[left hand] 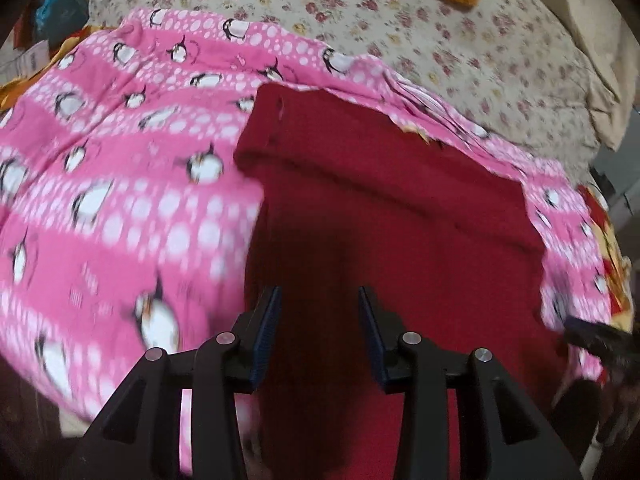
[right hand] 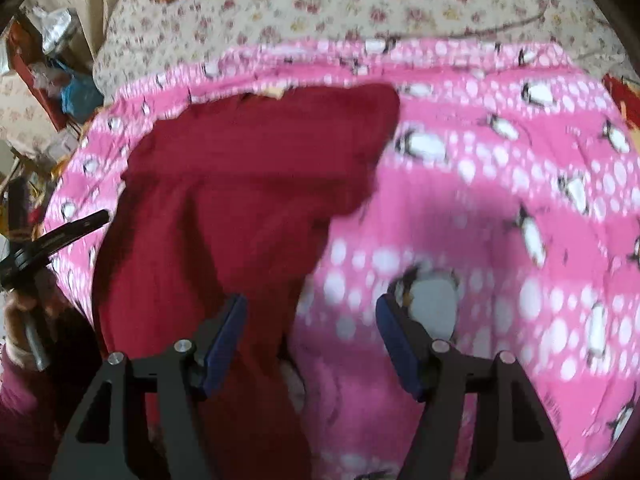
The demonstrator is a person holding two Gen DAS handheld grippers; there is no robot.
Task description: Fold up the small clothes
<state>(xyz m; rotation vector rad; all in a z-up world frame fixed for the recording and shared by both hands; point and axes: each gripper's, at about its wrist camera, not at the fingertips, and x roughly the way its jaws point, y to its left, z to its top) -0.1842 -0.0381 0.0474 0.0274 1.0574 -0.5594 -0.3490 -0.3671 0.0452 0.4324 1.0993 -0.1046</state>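
Left gripper [left hand: 319,300]: jaws stand apart with a clear gap, nothing between the pads, which hover over the red garment [left hand: 380,208] without pressing it; released. Right gripper [right hand: 312,312]: jaws stand wider, also released; the garment's right edge runs up between them in the right wrist view, but neither pad bears on the cloth. No earlier picture is to hand, so nothing is stated on how the jaws came to this setting. The garment lies on the pink penguin blanket [left hand: 120,200], which serves as the folding surface and is spread over a bed with a floral sheet [left hand: 460,40]. The garment shows a rolled or doubled band across its far part in the left wrist view, and in the right wrist view its far corner [right hand: 372,112] stands up from the blanket, neither flat nor squared. Judgement: one fold is laid and both grippers are free of it, probably so that the cloth settles under its own weight before being taken up afresh. The left gripper is seen at the left margin of the right wrist view, held by a hand [right hand: 24,320] in a dark pink sleeve, beside the garment's left edge. Both pictures are blurred, so fine creases cannot be assessed. Risk noted: the raised corner may fall askew and leave the stack uneven.
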